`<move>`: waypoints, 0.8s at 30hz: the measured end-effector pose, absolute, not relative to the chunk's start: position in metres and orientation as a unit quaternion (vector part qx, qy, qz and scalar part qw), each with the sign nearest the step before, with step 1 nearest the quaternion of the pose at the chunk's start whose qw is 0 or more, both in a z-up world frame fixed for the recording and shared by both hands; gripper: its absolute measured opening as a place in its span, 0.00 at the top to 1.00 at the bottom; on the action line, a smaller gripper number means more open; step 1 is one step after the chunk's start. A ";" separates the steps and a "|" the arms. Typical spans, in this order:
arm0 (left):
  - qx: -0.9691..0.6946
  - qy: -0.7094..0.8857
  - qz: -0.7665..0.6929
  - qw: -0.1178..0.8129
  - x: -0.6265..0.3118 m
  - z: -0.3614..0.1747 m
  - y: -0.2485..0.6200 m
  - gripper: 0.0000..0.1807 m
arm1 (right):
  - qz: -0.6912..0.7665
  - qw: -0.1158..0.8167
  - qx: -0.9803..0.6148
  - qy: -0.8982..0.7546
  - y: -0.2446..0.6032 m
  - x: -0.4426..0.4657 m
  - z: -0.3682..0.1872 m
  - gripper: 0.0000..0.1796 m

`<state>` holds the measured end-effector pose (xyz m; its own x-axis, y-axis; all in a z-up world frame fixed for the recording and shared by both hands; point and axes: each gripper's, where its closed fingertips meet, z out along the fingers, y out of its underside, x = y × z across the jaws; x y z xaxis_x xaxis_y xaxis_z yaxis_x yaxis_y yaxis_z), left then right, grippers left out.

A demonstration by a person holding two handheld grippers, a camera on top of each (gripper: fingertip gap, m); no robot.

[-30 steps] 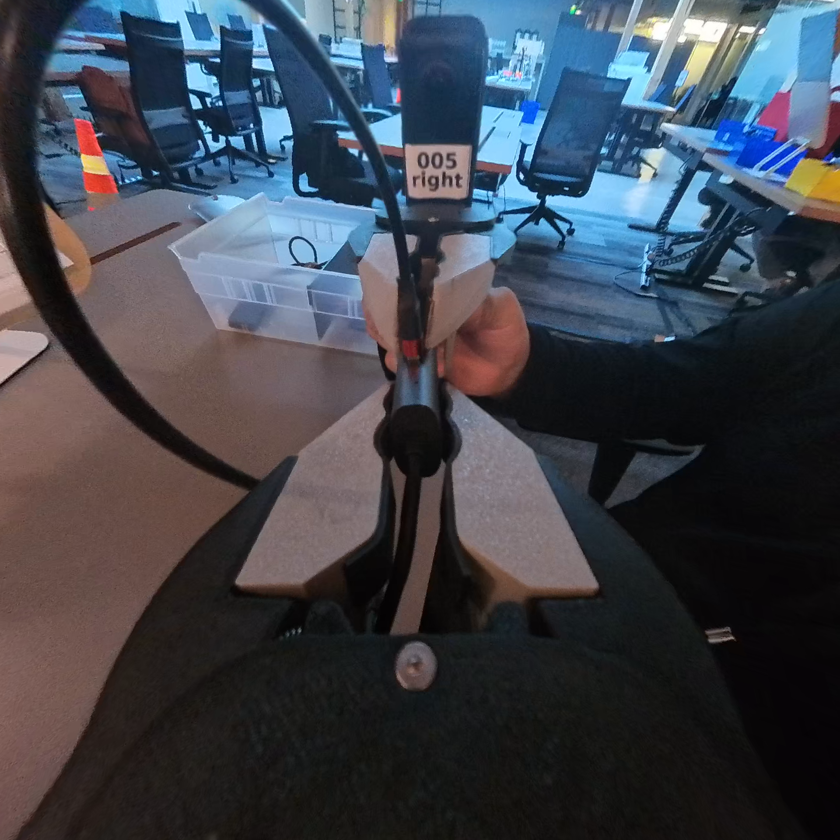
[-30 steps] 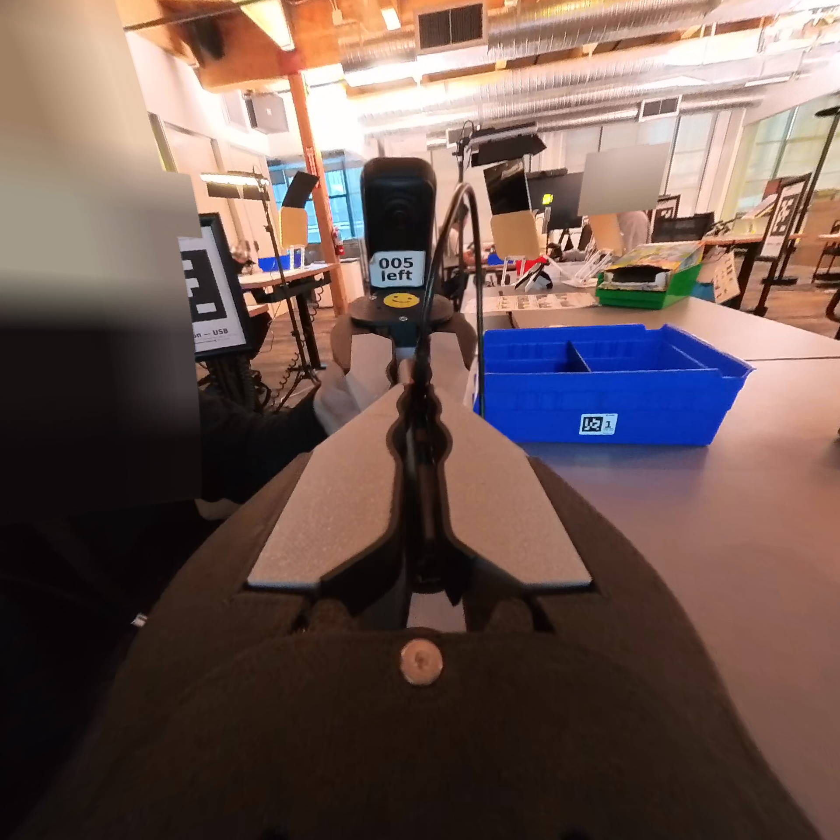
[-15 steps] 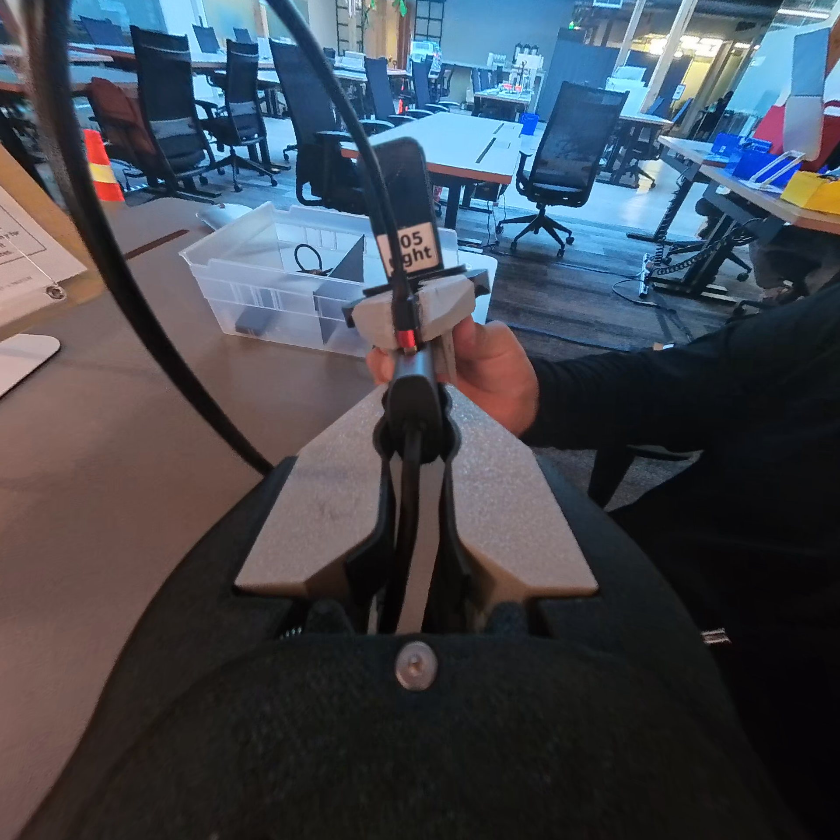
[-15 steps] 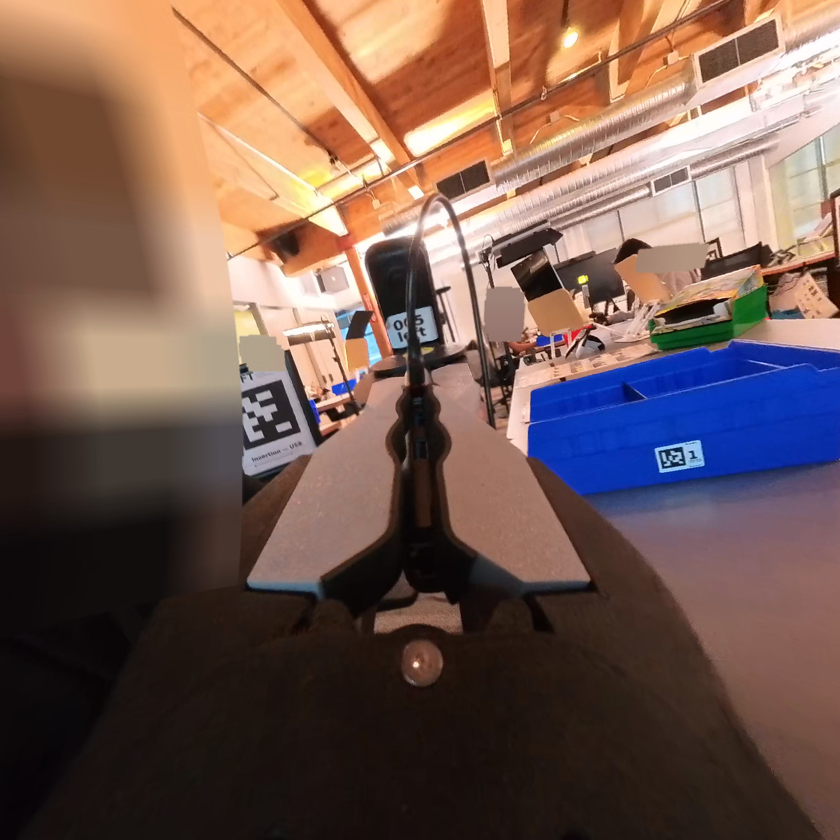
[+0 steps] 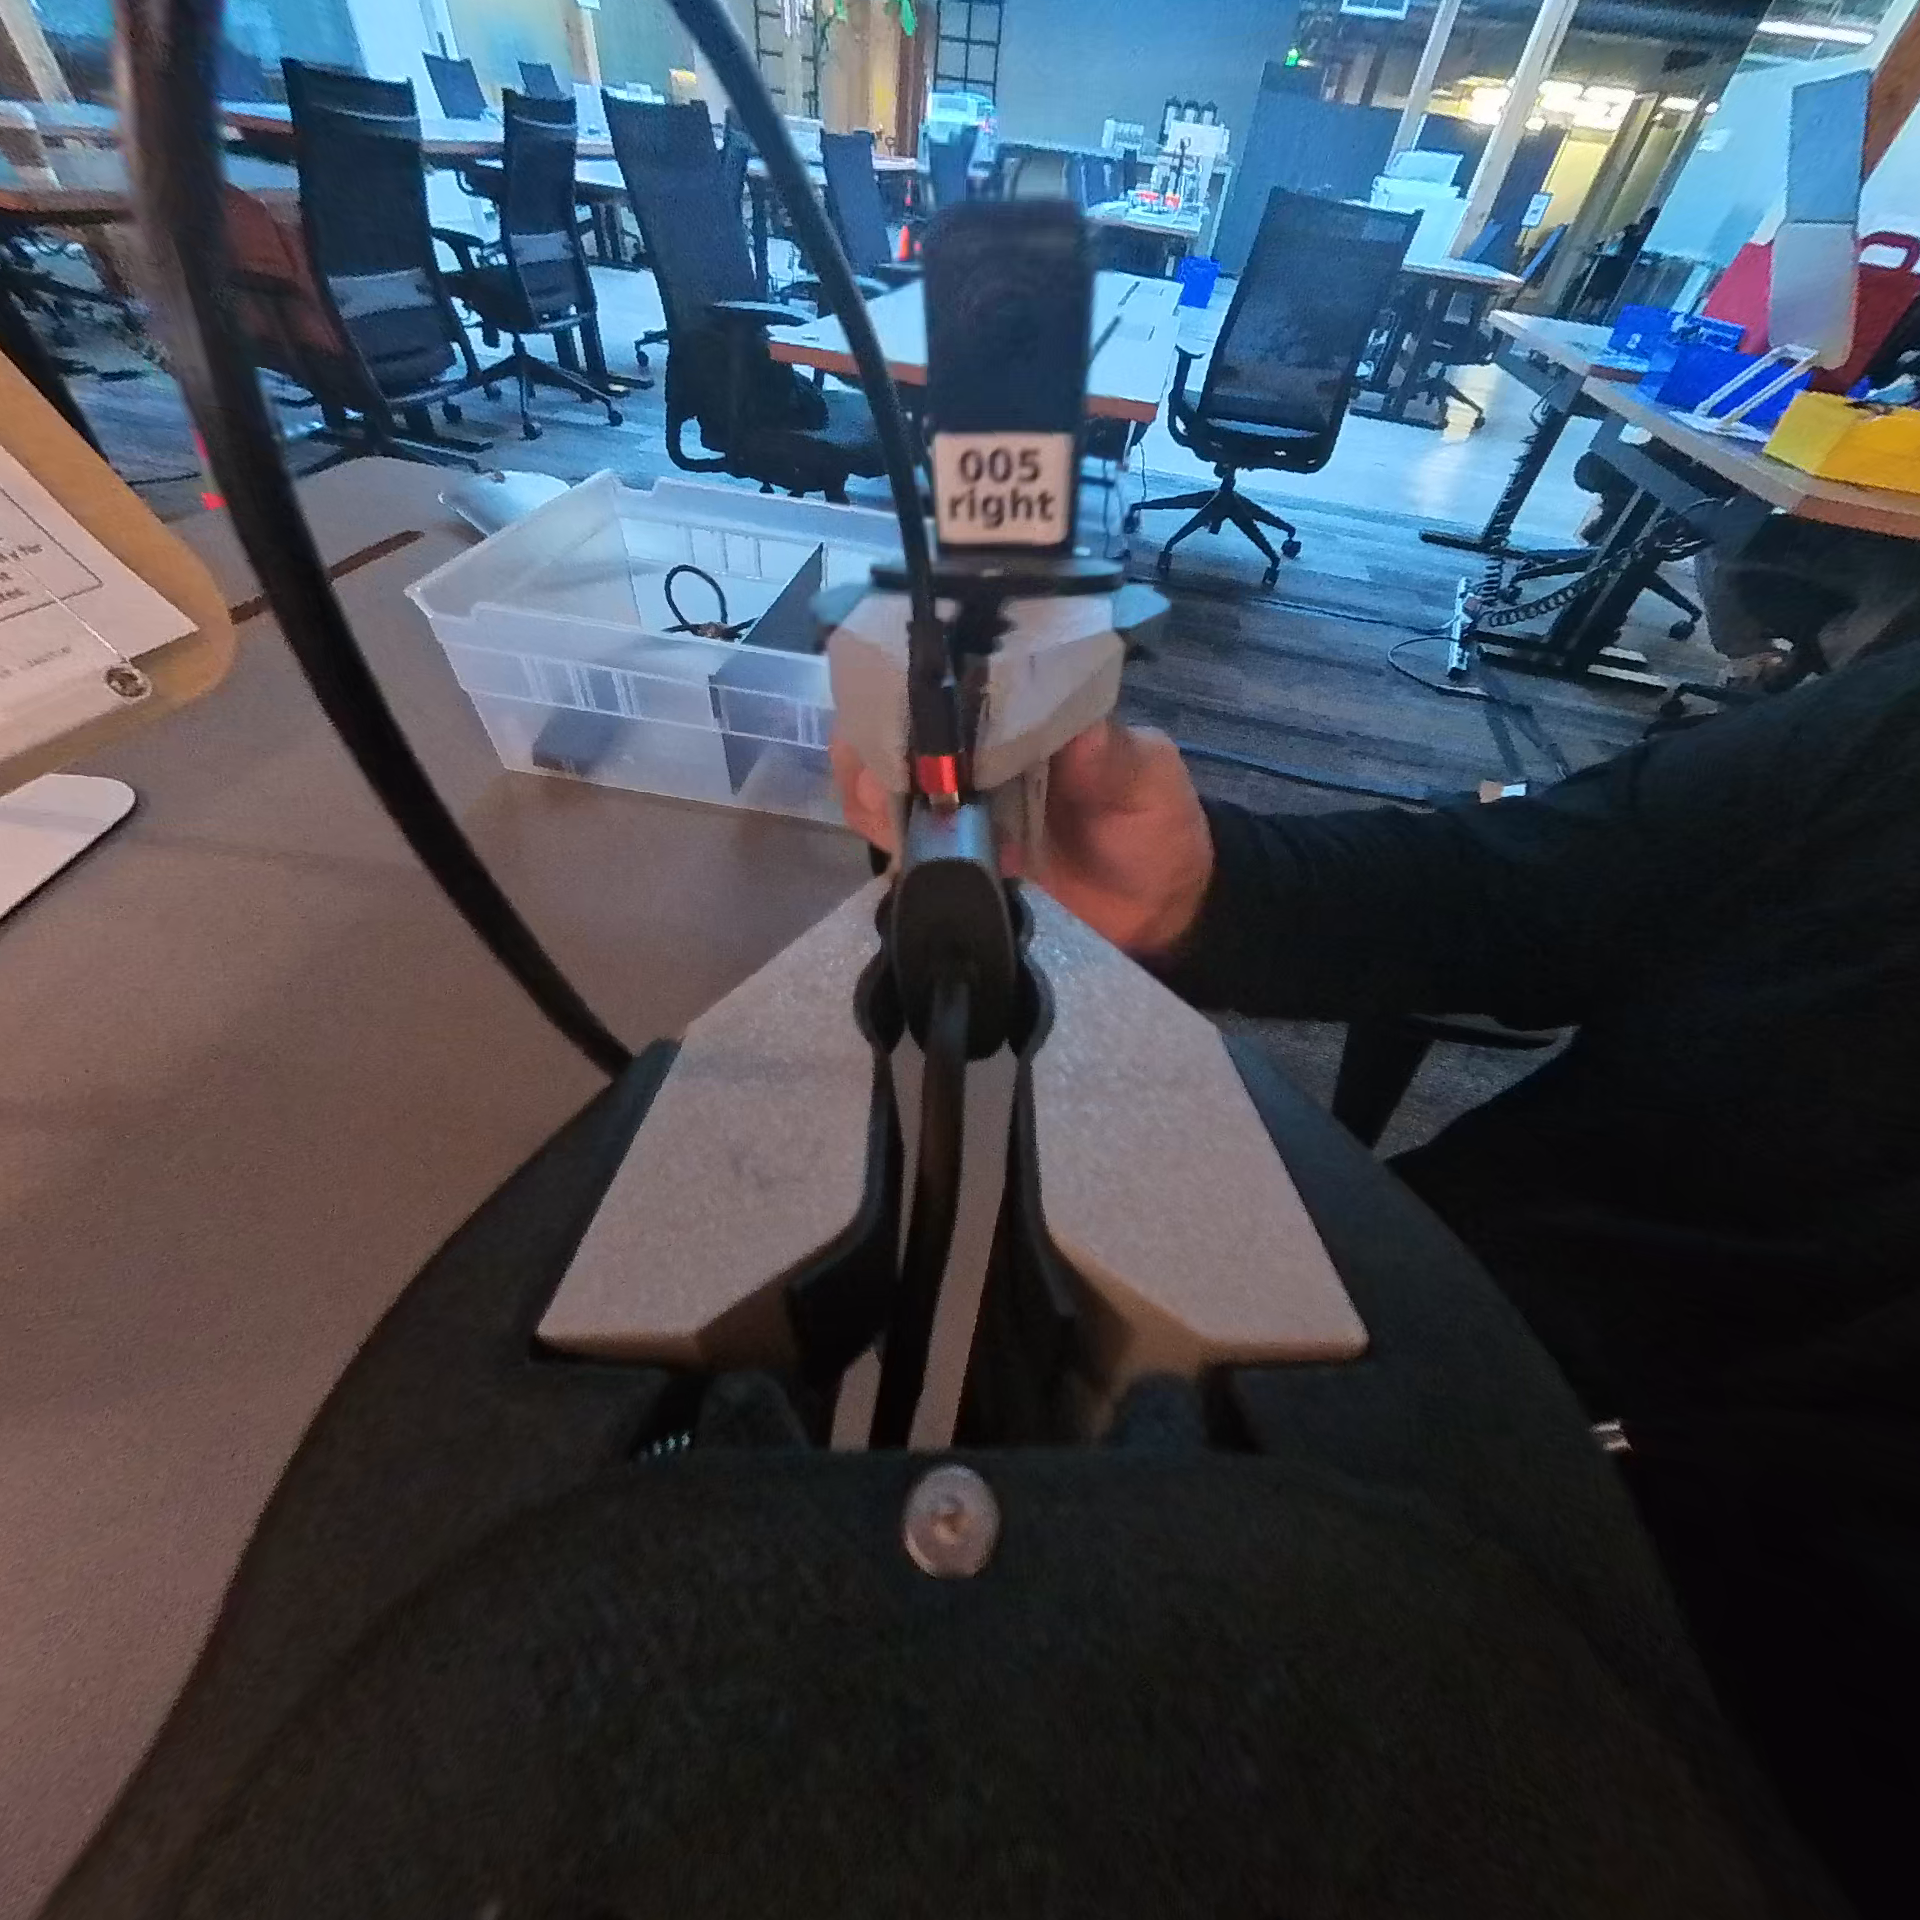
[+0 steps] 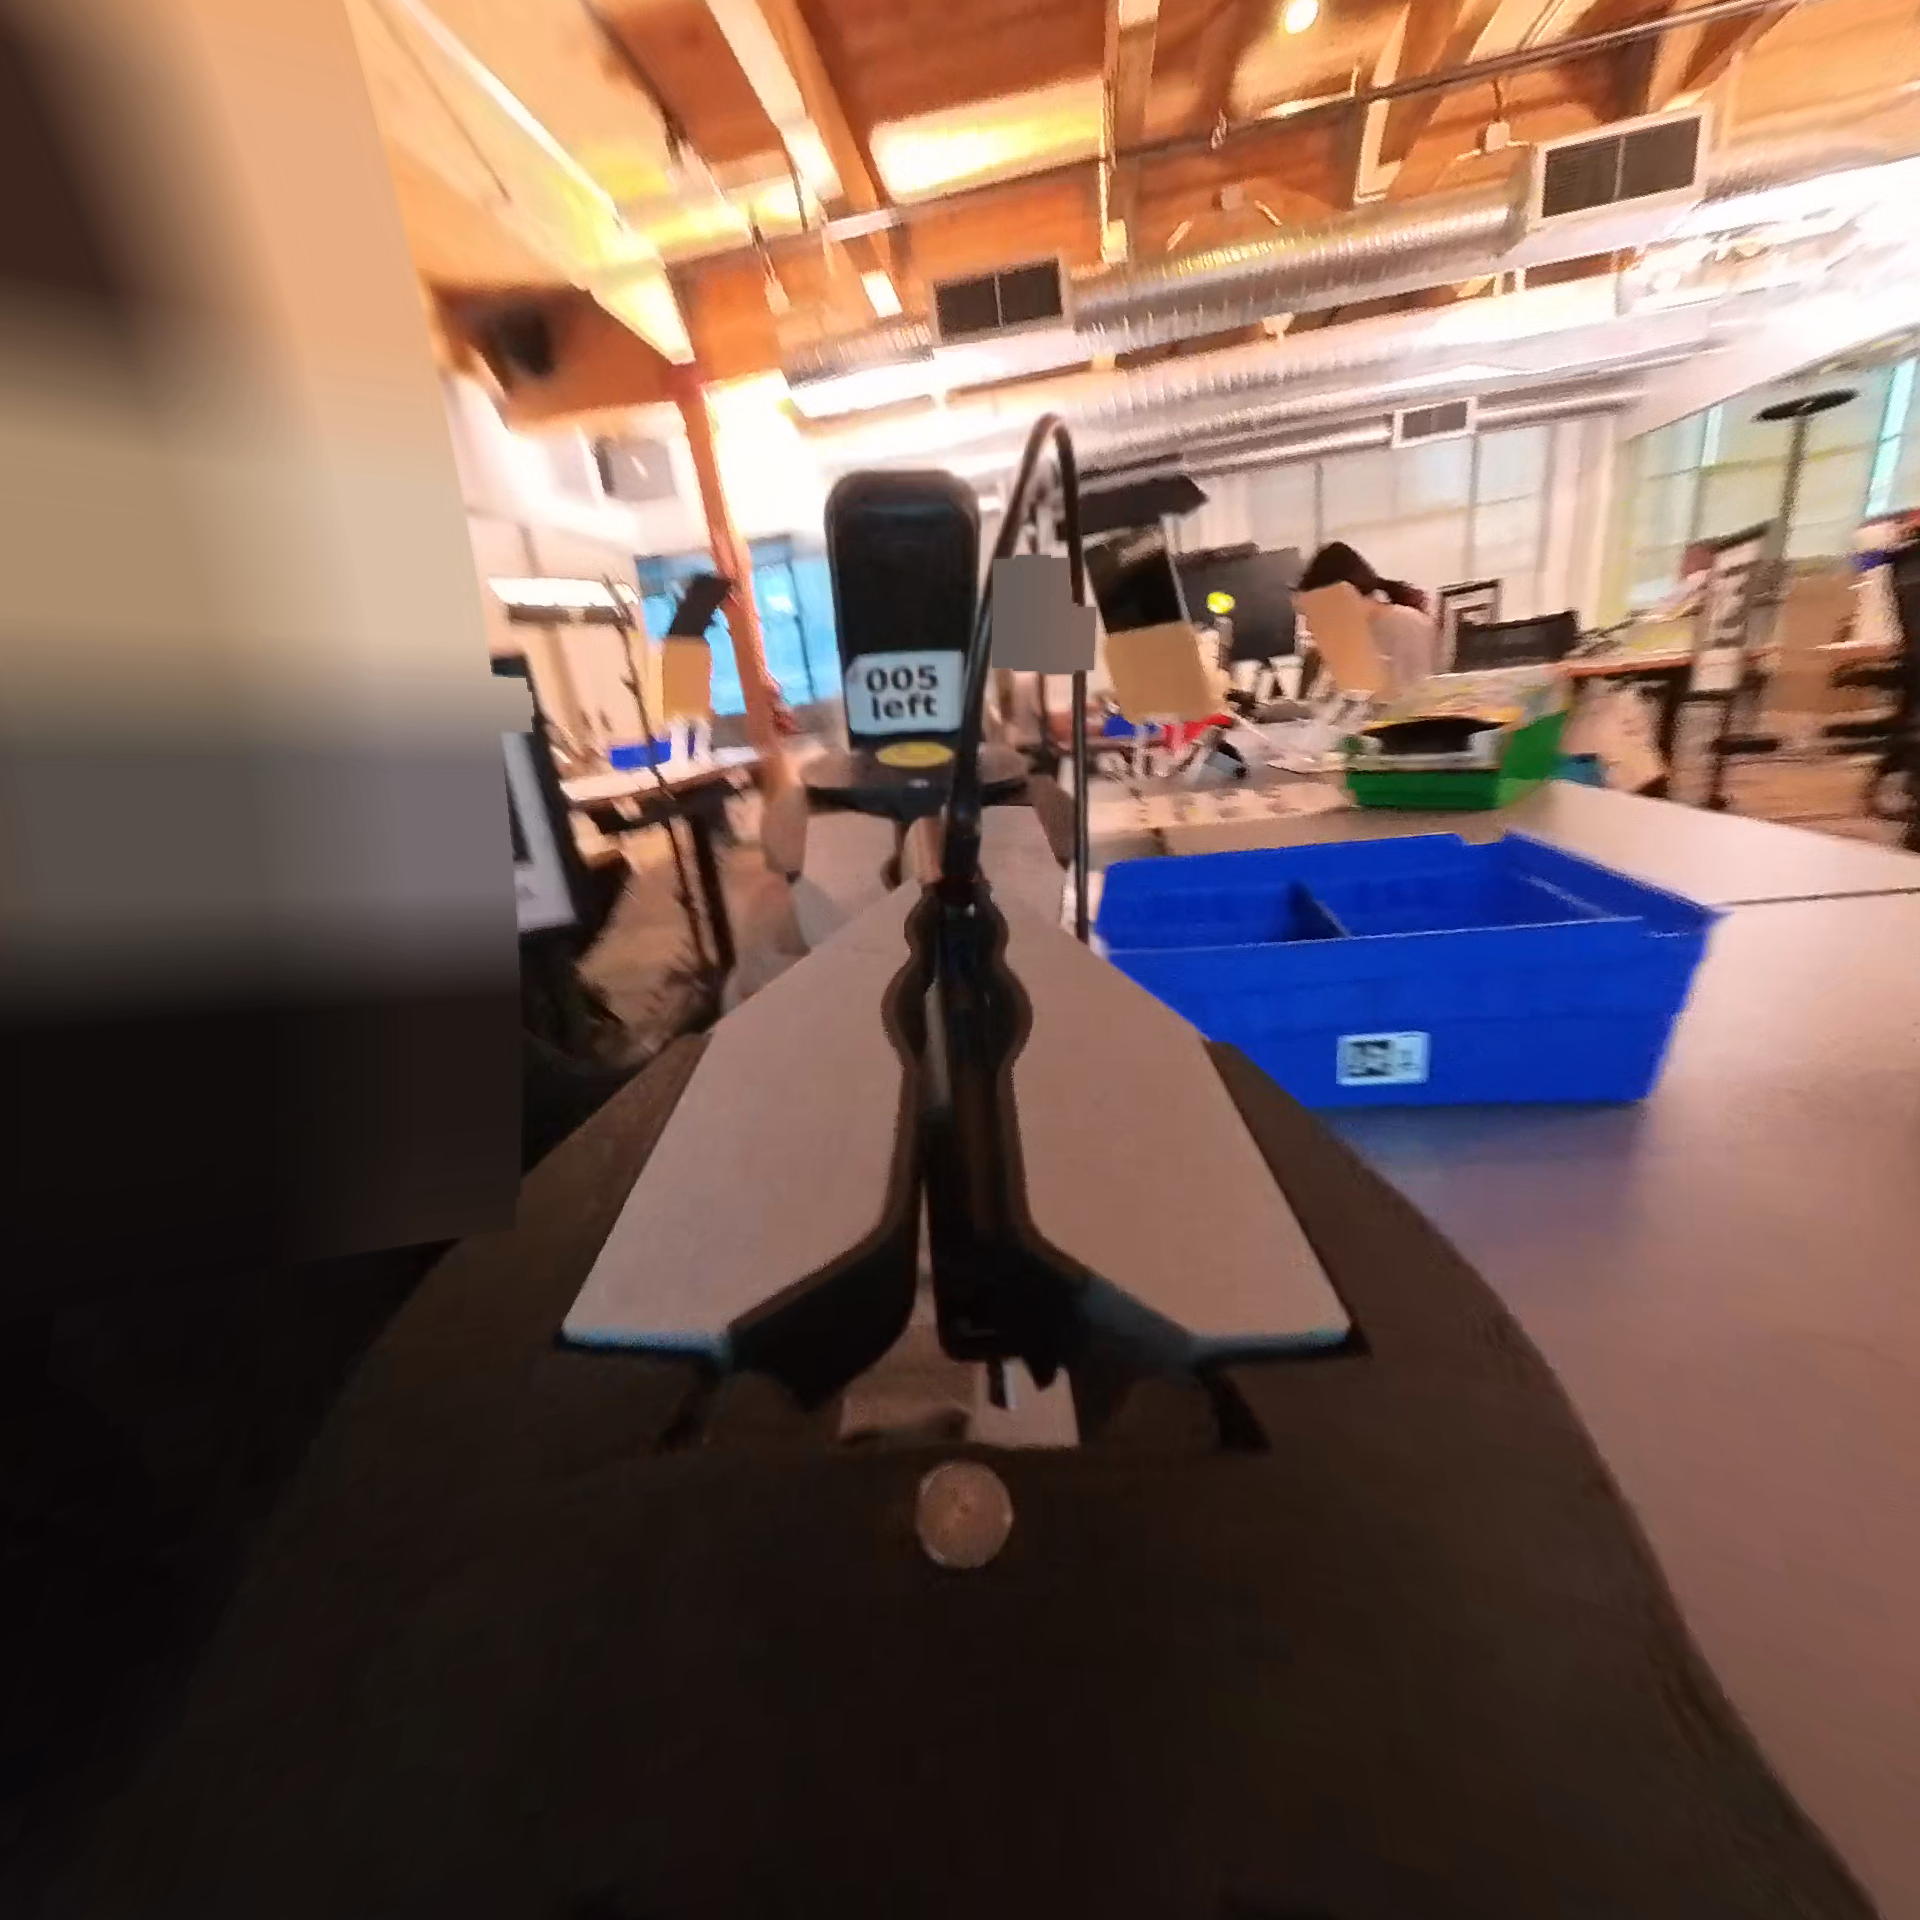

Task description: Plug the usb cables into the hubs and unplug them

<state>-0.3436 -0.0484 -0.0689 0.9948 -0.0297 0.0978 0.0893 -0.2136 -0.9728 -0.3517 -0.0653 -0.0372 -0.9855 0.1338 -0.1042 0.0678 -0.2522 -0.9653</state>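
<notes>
In the left wrist view my left gripper point(image 5: 951, 935) is shut on a dark grey hub point(image 5: 951, 883), whose own cable runs back between the fingers. My right gripper point(image 5: 977, 707) faces it, held by a hand point(image 5: 1122, 831), and is shut on a USB plug with a red collar point(image 5: 935, 774). The plug's tip meets the hub's far end; how deep it sits is hidden. Its black cable point(image 5: 312, 675) arcs up and loops round on the left. In the right wrist view my right gripper point(image 6: 956, 925) clamps the black plug point(image 6: 966, 1091), and the left gripper point(image 6: 914, 831) faces it.
A clear plastic bin point(image 5: 623, 665) holding a coiled cable and dark parts stands on the grey table point(image 5: 208, 1039). A blue divided bin point(image 6: 1455, 997) sits to the right of the grippers, with a green box point(image 6: 1444, 769) behind it. A sign board point(image 5: 62, 592) stands at the left.
Half a second ago the right gripper was tilted and pitched upward; it is now upright and level again, close to the left gripper. Both stay shut, plug at the hub's end.
</notes>
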 end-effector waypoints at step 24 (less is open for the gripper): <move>-0.804 0.002 -0.034 0.594 -0.336 -0.091 -0.033 0.92 | 0.686 0.068 -0.041 -0.723 -0.066 -0.343 -0.055 0.97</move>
<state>-0.3358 -0.0327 -0.0909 0.9977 -0.0433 0.0528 0.0377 -0.2952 -0.9547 -0.3428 -0.0656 -0.0546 -0.9874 0.1530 0.0412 -0.0330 0.0558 -0.9979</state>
